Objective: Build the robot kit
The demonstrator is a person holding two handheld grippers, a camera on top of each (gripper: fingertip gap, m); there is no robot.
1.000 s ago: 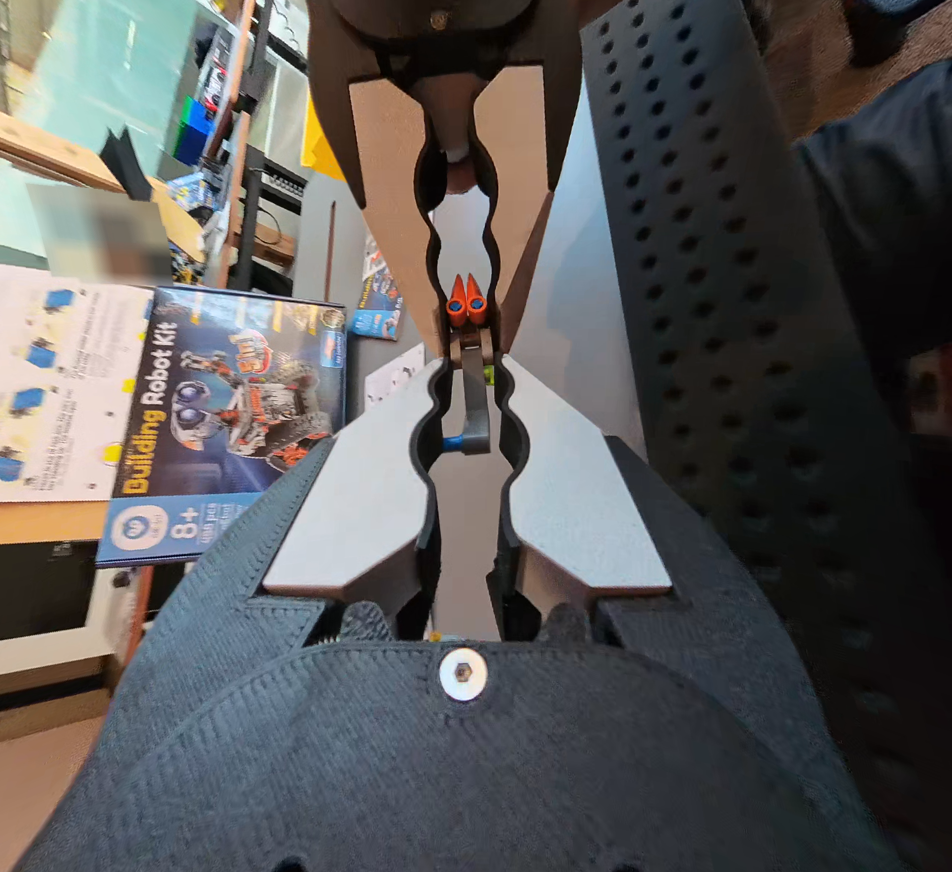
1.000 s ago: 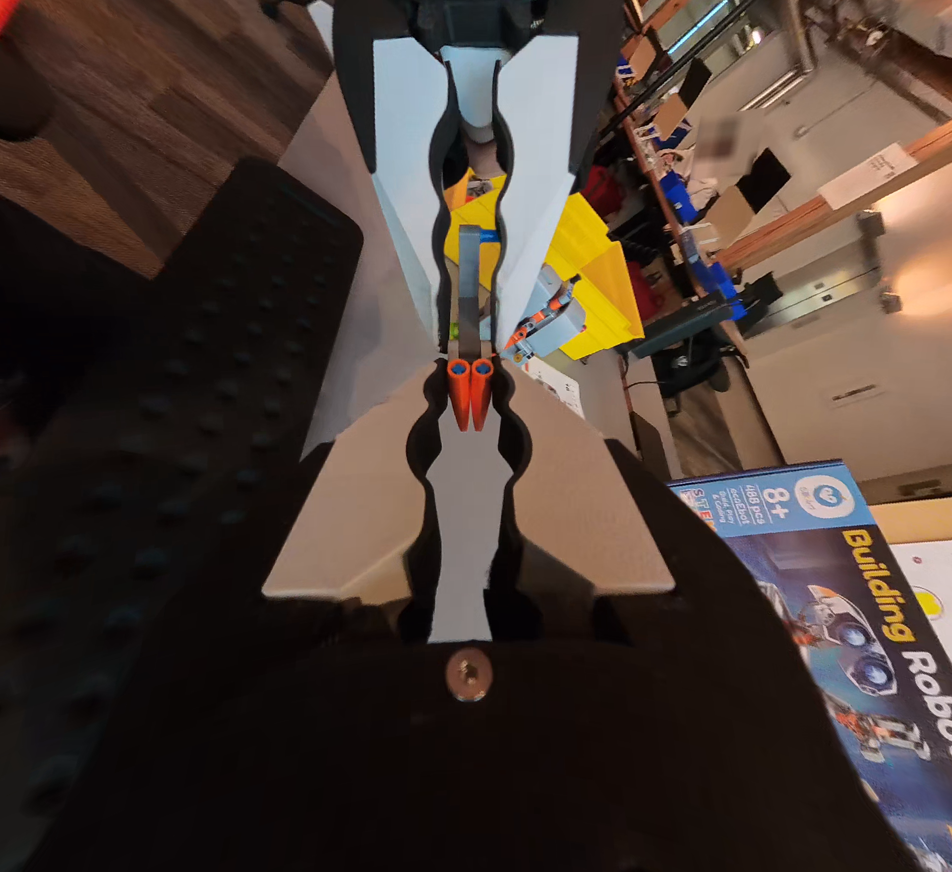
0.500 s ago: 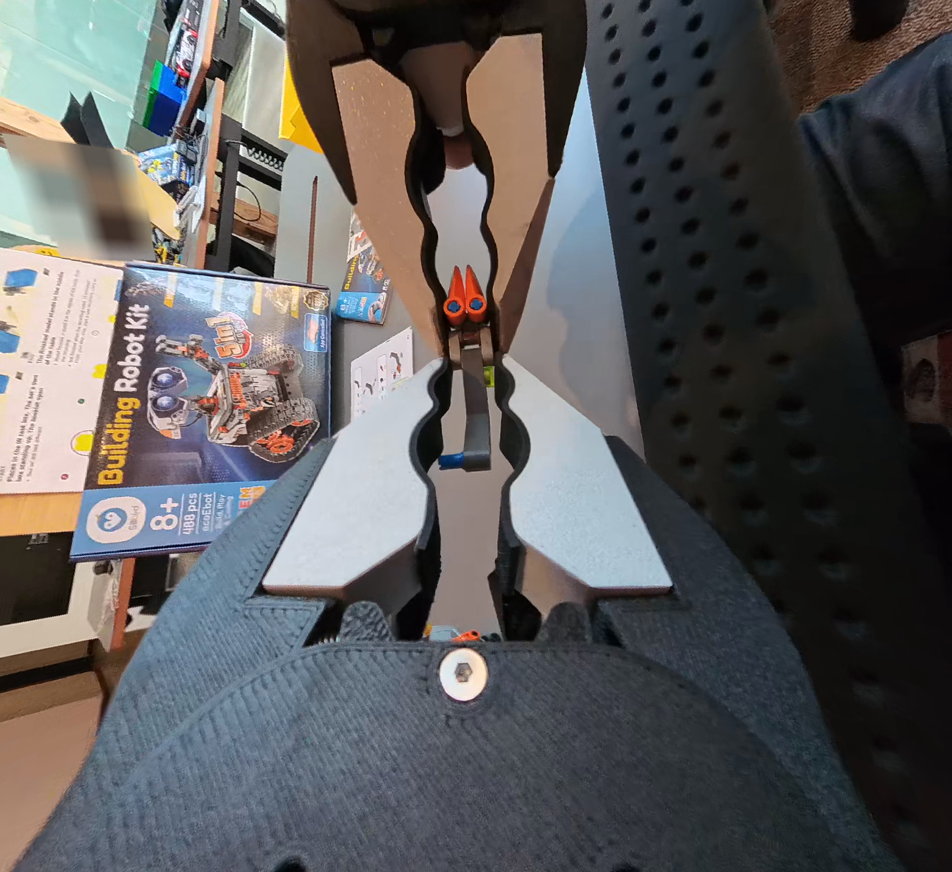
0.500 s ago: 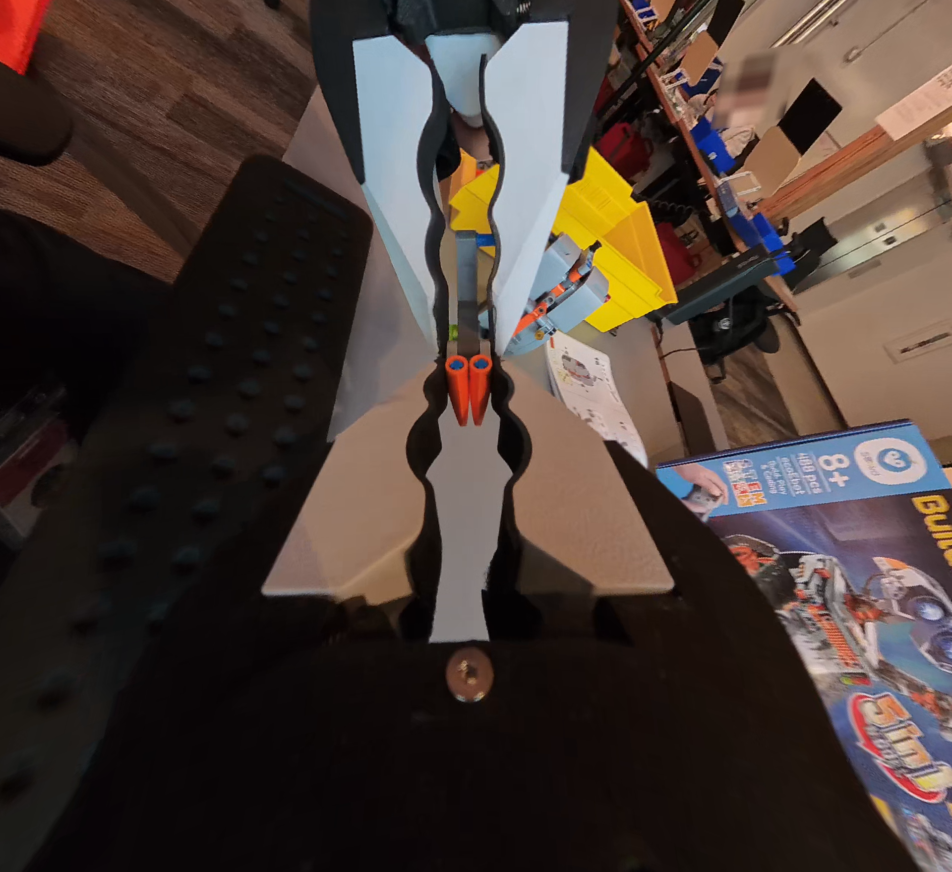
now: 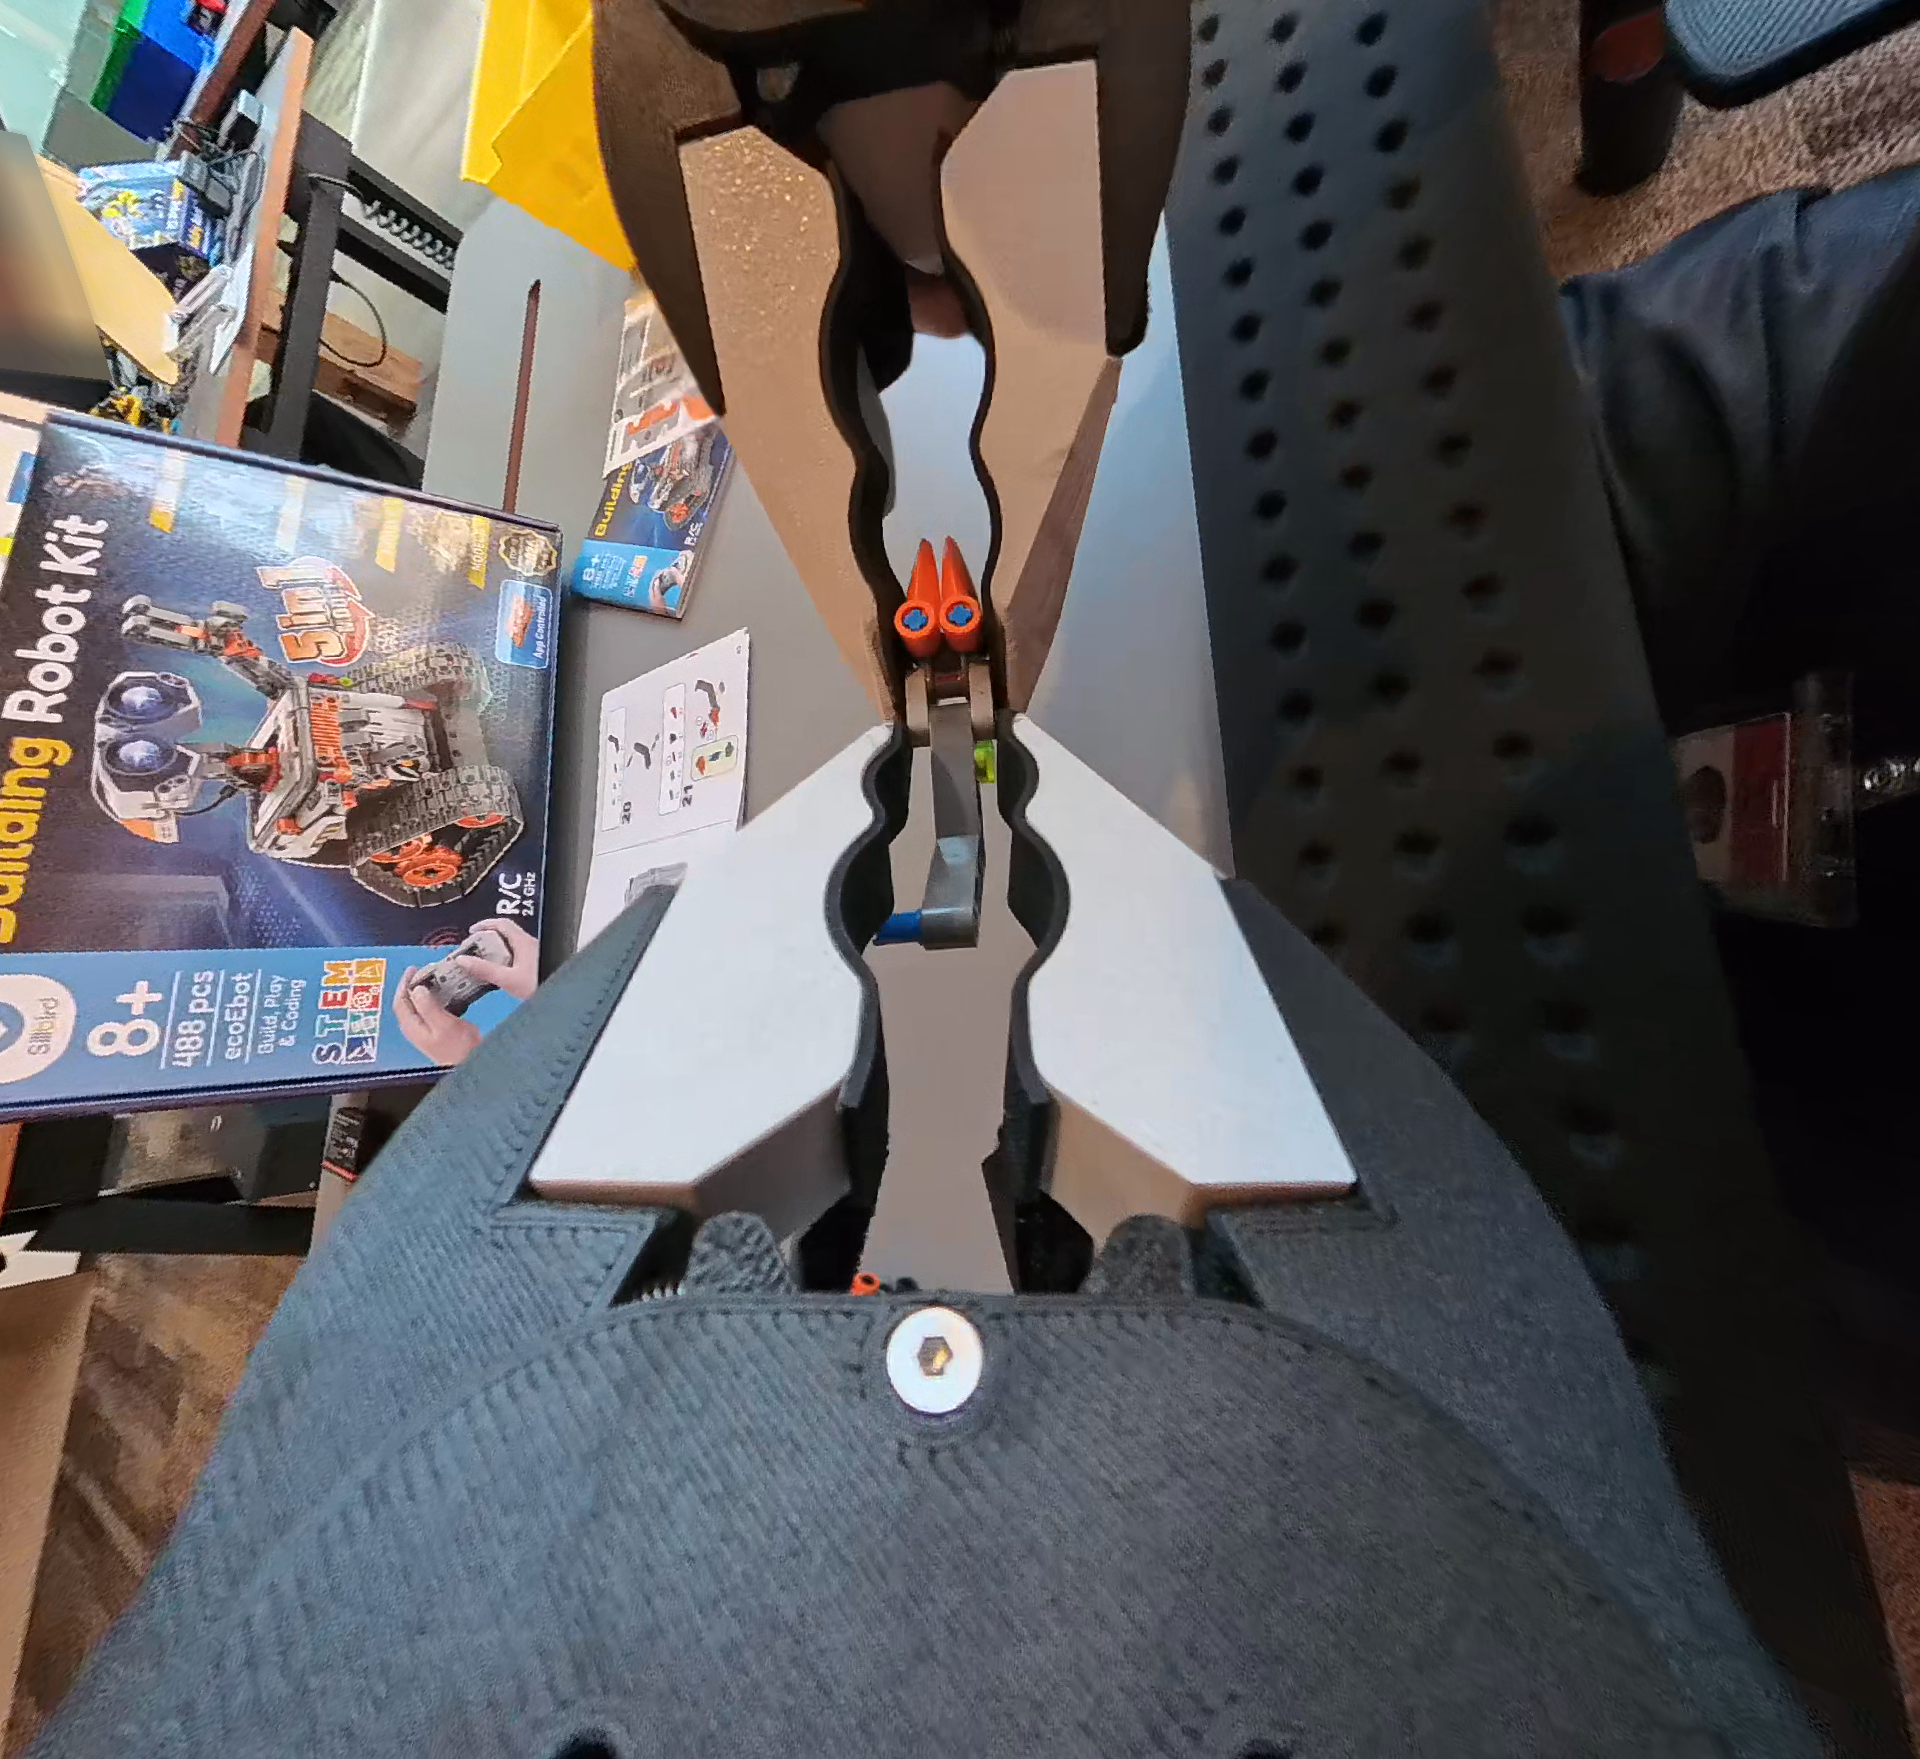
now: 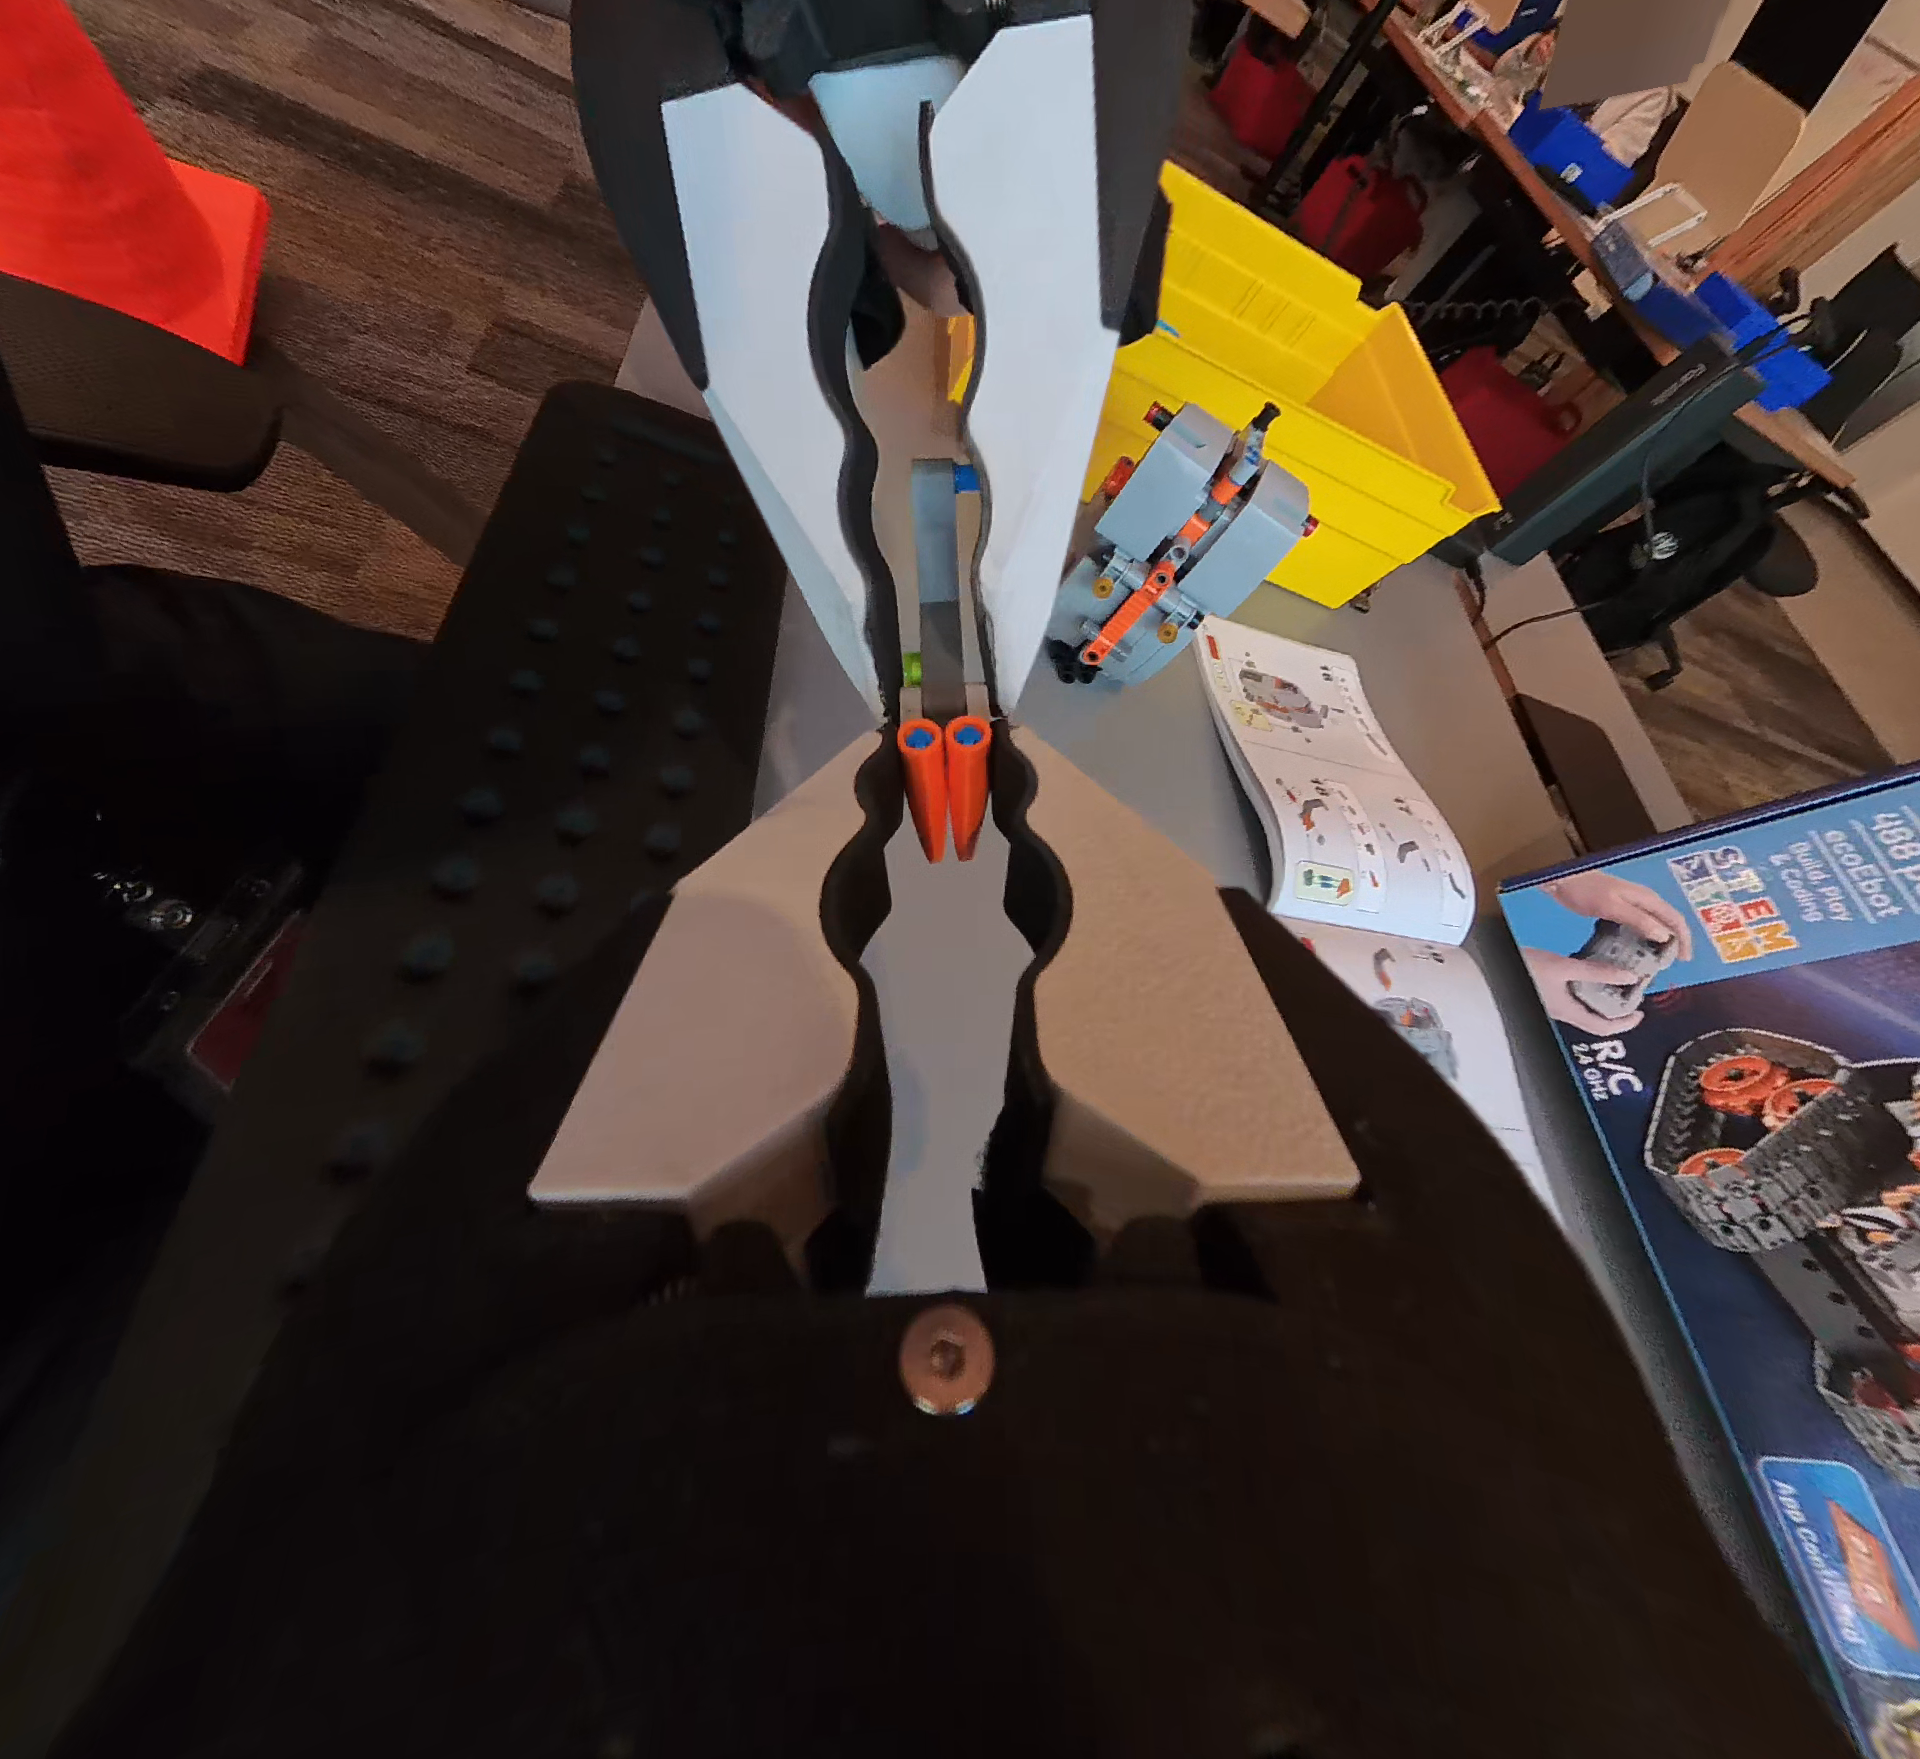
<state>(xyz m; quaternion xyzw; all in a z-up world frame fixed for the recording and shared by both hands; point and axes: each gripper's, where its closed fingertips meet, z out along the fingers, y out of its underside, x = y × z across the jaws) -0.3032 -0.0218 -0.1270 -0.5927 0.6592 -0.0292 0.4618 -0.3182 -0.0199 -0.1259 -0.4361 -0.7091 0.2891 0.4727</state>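
Note:
My two grippers face each other tip to tip above a grey table. My left gripper is shut on a thin grey beam that carries a blue pin and a small green pin. My right gripper is shut on two orange pointed pieces with blue cores, joined to the beam's far end. The orange pieces sit between the right gripper's fingers in the left wrist view. The grey beam sits between the left gripper's fingers in the right wrist view.
A blue robot kit box and an open instruction booklet lie on the table. A grey motor assembly stands before yellow bins. A black perforated panel runs alongside. An orange cone stands on the floor. The tips of both grippers are at nearly the same place. From either gripper's tips it is about 20 centimeters to the grey motor assembly.
Both grippers have swung together, still tip to tip on the joined pieces. The kit box, booklet and yellow bins have come further into view. Neither grip has changed.

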